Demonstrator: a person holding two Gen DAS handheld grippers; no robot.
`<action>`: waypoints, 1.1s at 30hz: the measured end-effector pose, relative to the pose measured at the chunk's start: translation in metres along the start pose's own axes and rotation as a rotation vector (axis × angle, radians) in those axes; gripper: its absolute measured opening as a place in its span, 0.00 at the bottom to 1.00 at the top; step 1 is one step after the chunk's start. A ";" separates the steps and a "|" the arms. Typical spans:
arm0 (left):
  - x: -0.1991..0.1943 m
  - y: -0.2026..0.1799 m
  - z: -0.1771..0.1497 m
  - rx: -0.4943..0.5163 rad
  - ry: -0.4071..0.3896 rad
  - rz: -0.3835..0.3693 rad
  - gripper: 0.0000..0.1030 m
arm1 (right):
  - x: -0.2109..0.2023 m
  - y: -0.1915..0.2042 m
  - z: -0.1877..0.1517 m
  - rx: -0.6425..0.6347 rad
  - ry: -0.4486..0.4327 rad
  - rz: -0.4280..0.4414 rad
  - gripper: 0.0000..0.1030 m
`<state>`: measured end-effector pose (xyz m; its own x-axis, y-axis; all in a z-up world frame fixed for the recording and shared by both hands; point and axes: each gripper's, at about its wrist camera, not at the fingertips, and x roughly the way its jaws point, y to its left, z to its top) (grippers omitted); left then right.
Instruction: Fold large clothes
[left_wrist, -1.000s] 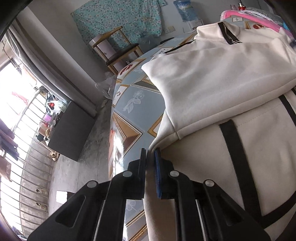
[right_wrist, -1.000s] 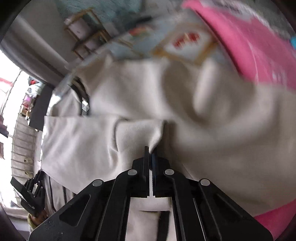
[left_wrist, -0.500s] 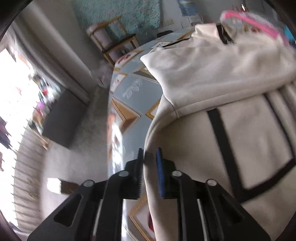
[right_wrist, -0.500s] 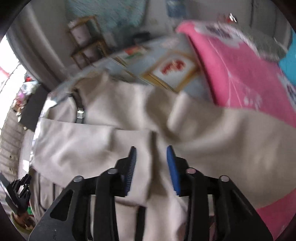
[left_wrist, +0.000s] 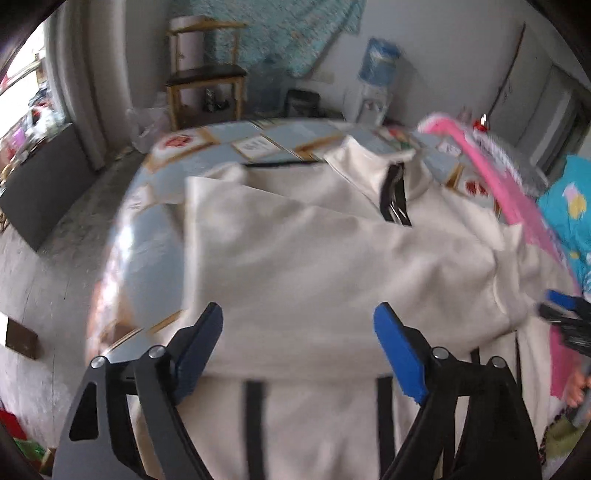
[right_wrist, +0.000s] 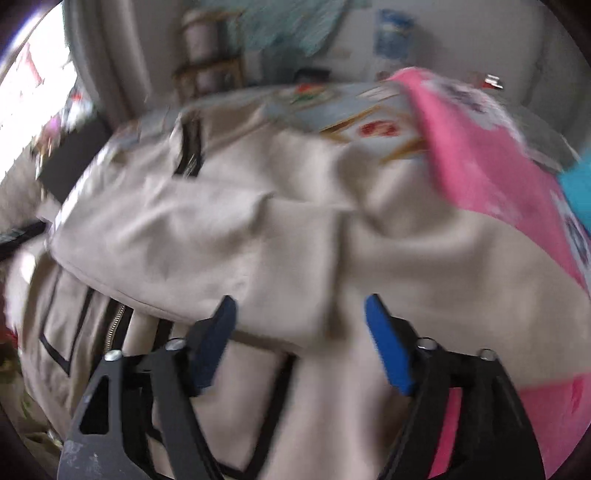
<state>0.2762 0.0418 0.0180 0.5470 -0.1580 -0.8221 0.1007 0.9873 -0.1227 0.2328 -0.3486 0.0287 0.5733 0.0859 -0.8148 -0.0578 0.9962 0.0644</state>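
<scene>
Left wrist view, from its left side: a grey concrete floor (left_wrist: 44, 280) is running beside the round worktop with a pale blue, gold-framed patterned cover (left_wrist: 155, 236), and a wooden chair with a dark seat (left_wrist: 205, 77) is standing beyond the far edge. The cream fabric jacket with black trim and a black zip (left_wrist: 314, 258) is lying across the middle of the worktop, its collar toward the far edge and one sleeve folded over its chest. The left gripper (left_wrist: 297, 328) is hovering over the near part of the jacket; its blue-padded fingers (left_wrist: 397, 354) are standing wide apart, having just been opening, with cloth below them but none pinched between them. Farther right, a pink cloth (left_wrist: 517, 199) is lying along the right edge of the worktop, touching the jacket, with a turquoise cloth (left_wrist: 569, 218) beyond it. At the right margin the right gripper (left_wrist: 565, 314) is showing, blurred.

Right wrist view is blurred by motion. The jacket's (right_wrist: 258, 240) zip and black trim are sitting at the left, its folded sleeve crossing the middle. The right gripper (right_wrist: 299, 325) is hanging above the sleeve, its fingers (right_wrist: 388, 350) also spread wide after just opening, gripping nothing. The pink cloth (right_wrist: 498, 192) is filling the right side.
</scene>
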 end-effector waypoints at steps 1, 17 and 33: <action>0.014 -0.010 0.003 0.025 0.028 0.006 0.82 | -0.015 -0.026 -0.007 0.066 -0.017 -0.006 0.75; 0.068 -0.032 -0.015 0.069 0.033 0.109 0.96 | -0.064 -0.370 -0.122 1.142 -0.106 -0.045 0.65; 0.069 -0.032 -0.012 0.074 0.047 0.103 0.96 | -0.082 -0.371 -0.085 1.134 -0.253 -0.117 0.12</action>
<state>0.3009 -0.0002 -0.0410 0.5181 -0.0537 -0.8536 0.1086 0.9941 0.0034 0.1374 -0.7257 0.0229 0.6806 -0.1353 -0.7200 0.6963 0.4253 0.5782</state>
